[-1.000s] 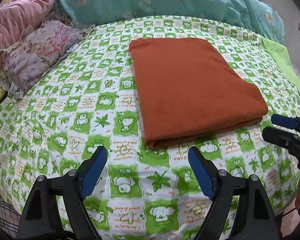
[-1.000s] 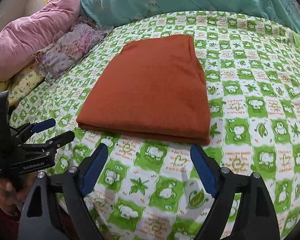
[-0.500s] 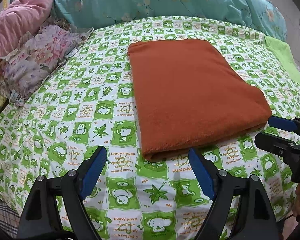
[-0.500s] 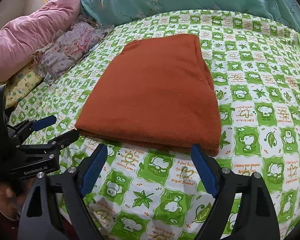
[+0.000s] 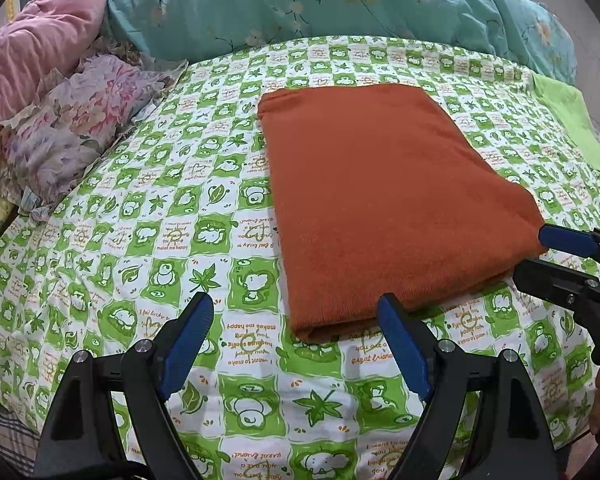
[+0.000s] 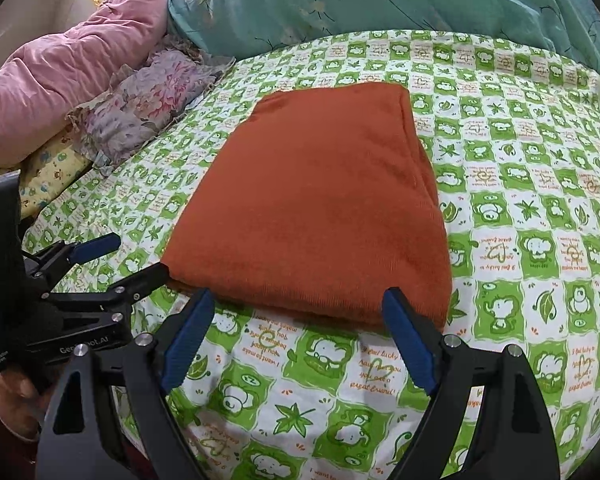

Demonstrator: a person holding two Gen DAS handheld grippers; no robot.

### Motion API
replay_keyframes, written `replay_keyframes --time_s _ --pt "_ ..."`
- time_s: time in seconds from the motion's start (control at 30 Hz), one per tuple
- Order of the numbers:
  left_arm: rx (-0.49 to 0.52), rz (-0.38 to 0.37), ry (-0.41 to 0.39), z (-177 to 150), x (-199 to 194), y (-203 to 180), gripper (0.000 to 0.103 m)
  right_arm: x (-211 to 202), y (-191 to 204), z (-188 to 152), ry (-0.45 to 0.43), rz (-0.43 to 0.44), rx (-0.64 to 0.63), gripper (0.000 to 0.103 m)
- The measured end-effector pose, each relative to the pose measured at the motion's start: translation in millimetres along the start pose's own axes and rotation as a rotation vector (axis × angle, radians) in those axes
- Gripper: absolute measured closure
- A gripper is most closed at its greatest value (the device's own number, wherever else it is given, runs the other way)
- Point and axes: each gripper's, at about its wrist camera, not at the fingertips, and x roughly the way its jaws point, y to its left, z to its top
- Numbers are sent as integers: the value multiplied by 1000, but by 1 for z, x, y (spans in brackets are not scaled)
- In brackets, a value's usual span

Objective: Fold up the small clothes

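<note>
1. The bed (image 5: 188,248), under a green-and-white cartoon sheet, is soft and slightly rumpled. In my judgement the biggest risk is that a low jaw catches the sheet along with the garment and drags both up, pulling the fold out of square.

2. The orange garment (image 5: 380,200) lies in the middle of the bed as a thick, tidy rectangle, its near edge just ahead of both tools. It is several layers deep. A pinch that takes only the top layer would probably peel the stack apart instead of carrying it over, and a lift from one corner alone could skew the rectangle.

3. The left gripper (image 5: 296,344) hangs just short of the near left corner with its jaws spread wide and nothing between them; its right pad sits at the folded edge. Closing from here may miss the cloth or nip only its lip.

4. The right gripper (image 6: 300,340) likewise has its jaws released and empty, straddling the near edge towards the right corner. Uneven timing between the two hands would likely twist the fold.

5. In the right wrist view the left tool's tip reaches the garment's near left corner; whether it touches I cannot tell. A nudge there could crumple that corner.
</note>
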Motion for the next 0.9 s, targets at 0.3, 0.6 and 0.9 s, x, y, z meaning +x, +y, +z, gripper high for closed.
replay_keyframes --time_s 0.3,0.6,0.9 --pt "-2 -2 0 1 0 0 19 1 2 5 -3 2 -2 17" --pt "1 -5 -3 3 0 2 18 2 5 7 -1 3 -6 17" --pt "-3 -7 -9 5 -1 2 18 4 7 8 0 7 -7 17"
